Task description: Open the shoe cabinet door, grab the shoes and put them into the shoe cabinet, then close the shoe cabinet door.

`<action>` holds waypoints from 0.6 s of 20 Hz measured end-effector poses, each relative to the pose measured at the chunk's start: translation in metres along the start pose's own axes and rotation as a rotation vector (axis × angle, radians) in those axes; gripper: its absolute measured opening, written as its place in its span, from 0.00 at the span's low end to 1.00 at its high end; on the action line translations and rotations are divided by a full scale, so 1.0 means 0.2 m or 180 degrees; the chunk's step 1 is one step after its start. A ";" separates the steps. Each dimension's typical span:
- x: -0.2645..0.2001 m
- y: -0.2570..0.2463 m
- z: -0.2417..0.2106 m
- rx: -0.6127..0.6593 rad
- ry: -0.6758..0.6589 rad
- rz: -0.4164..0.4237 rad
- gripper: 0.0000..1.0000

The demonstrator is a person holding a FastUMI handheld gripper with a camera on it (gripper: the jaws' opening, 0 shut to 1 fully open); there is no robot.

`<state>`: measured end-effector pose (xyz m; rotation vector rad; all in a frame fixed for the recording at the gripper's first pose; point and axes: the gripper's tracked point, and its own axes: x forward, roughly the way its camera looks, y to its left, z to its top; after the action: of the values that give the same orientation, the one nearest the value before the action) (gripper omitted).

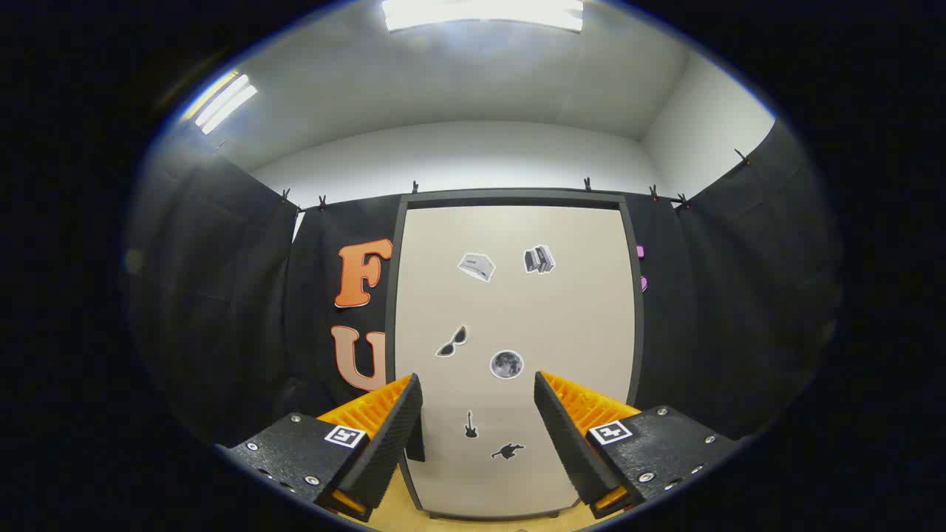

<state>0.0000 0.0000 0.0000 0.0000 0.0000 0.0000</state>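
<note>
Gripper (479, 425) jaws wide apart w/ nothing btwn them, touching nothing, aimed at the shoe cabinet door (517, 318), which stands shut straight ahead, just beyond the fingertips (406, 399), its pale panel w/ small stickers (507, 364), dark frame (634, 295) round it.

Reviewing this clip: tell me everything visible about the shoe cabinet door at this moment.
The shoe cabinet door is a tall, flat, pale beige panel in a dark frame, shut and upright against the black booth cloth. Small stickers dot its face, among them sunglasses, a moon, a guitar and books. A small dark handle sits low on its left edge. The tongs are open just in front of it, touching nothing. Its base meets a light wooden surface.
</note>
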 end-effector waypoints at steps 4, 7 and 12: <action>0.01 0.04 -0.02 0.0003 0.0031 -0.0027 0.94; -0.01 0.02 0.02 0.0014 -0.0052 -0.0089 0.94; -0.06 -0.01 0.07 0.0047 -0.0192 -0.0173 0.93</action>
<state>-0.0118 -0.0030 0.0149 0.0149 -0.0602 -0.0542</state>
